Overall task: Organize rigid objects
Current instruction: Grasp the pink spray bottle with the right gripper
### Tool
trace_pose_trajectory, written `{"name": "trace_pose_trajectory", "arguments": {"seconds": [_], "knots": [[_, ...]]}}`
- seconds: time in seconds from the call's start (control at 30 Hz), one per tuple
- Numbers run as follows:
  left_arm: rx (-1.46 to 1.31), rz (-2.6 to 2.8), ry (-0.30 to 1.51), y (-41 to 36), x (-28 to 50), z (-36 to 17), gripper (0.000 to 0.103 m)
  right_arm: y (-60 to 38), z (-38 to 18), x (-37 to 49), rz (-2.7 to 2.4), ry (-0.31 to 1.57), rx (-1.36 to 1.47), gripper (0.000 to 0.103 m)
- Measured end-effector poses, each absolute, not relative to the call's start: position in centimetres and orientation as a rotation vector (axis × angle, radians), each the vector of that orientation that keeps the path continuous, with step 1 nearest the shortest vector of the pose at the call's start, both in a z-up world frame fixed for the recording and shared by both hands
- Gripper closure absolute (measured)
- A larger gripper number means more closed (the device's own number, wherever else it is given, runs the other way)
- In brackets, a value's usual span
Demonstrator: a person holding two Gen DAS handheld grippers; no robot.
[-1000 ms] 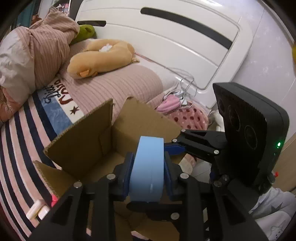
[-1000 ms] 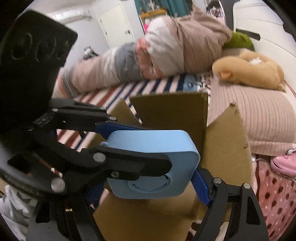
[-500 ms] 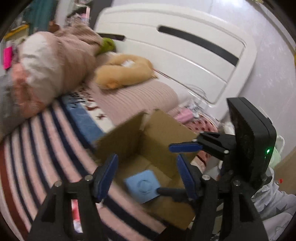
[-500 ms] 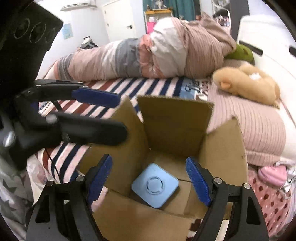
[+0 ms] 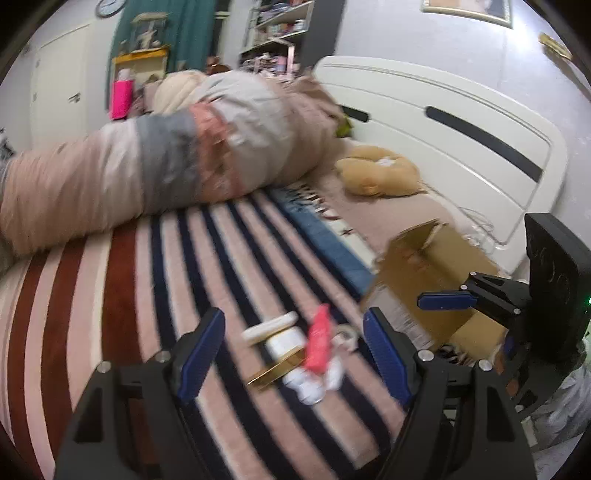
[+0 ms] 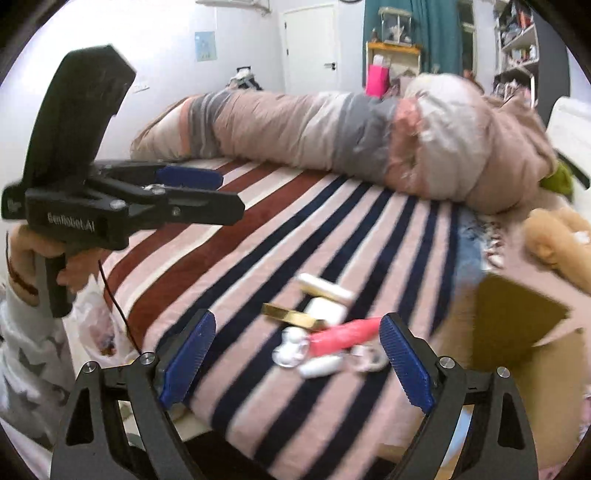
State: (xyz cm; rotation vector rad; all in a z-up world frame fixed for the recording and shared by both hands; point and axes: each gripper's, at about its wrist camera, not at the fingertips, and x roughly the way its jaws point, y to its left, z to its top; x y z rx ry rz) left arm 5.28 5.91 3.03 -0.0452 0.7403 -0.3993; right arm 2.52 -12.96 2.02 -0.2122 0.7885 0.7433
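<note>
Bedroom, bed covered by a striped blanket (image 5: pixel 155 280) in pink, navy and dark red. Left wrist view, blurry: rolled duvet (image 5: pixel 159 162) lies across the far side, tan plush toy (image 5: pixel 376 175) near the white headboard (image 5: pixel 461 140). Open cardboard box (image 5: pixel 428 273) sits at the right on the bed edge. Left gripper (image 5: pixel 293 349) jaws spread wide, nothing between them, hovering above the blanket. Between its blue pads sits a small pile of objects: white oblong case (image 5: pixel 269 326), white jar (image 5: pixel 286 341), gold flat bar (image 5: pixel 277 369), red tube (image 5: pixel 319 341), white bits below it too smeared to name. Pile is on the blanket just left of the box, not in it. Right gripper (image 5: pixel 445 300) shows at the right edge over the box; only one blue pad visible here.

Right wrist view: same blanket (image 6: pixel 295 240), duvet (image 6: pixel 351 136) behind, white door (image 6: pixel 310 44) and teal curtain (image 6: pixel 428 33) in the background. Right gripper (image 6: pixel 295 360) wide open, empty, above the pile. Pile here: white case (image 6: pixel 325 288), gold bar (image 6: pixel 291 315), red tube (image 6: pixel 343 338), small white rounded pieces (image 6: pixel 295 350) in front, blurred. Box (image 6: pixel 513 325) to the right, flap up, near the pile. Left gripper (image 6: pixel 218 195) is at upper left, held by a hand (image 6: pixel 40 258), seen side-on; its fingers overlap so their gap is not readable from this angle.
</note>
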Motion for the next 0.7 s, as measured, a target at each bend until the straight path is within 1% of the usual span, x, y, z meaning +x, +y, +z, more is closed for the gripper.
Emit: {"name": "trace_pose_trajectory", "arguments": {"seconds": [0.03, 0.07, 0.1, 0.17, 0.2, 0.27, 0.4, 0.47, 0.53, 0.7], "knots": [[-0.049, -0.384, 0.744, 6.7, 5.2, 2.1, 0.029, -12.2, 1.4, 2.8, 0.746, 0.802, -0.208, 0.017], [-0.054, -0.372, 0.749, 7.5, 5.3, 1.2, 0.029, -11.3, 0.5, 3.3, 0.738, 0.824, -0.201, 0.025], [-0.064, -0.364, 0.756, 8.3, 5.4, 0.1, 0.029, -10.9, -0.4, 3.7, 0.724, 0.851, -0.189, 0.029], [-0.086, -0.359, 0.764, 9.6, 5.6, -1.7, 0.029, -10.4, -2.1, 4.6, 0.692, 0.911, -0.157, 0.043], [-0.098, -0.357, 0.768, 10.1, 5.8, -2.6, 0.029, -10.2, -3.4, 5.4, 0.657, 0.955, -0.143, 0.046], [-0.114, -0.360, 0.775, 10.7, 6.1, -4.0, 0.029, -10.1, -5.6, 7.1, 0.590, 1.024, -0.119, 0.056], [-0.138, -0.377, 0.793, 11.1, 6.6, -6.2, 0.029, -10.8, -8.9, 10.4, 0.472, 1.090, -0.048, 0.062], [-0.142, -0.387, 0.794, 11.0, 7.0, -6.9, 0.029, -11.1, -9.8, 11.5, 0.438, 1.107, -0.026, 0.069], [-0.151, -0.401, 0.789, 11.1, 7.2, -7.3, 0.029, -11.3, -10.9, 12.8, 0.401, 1.143, -0.011, 0.071], [-0.177, -0.433, 0.779, 11.0, 7.8, -7.8, 0.029, -11.6, -11.6, 14.5, 0.326, 1.178, -0.005, 0.071]]}}
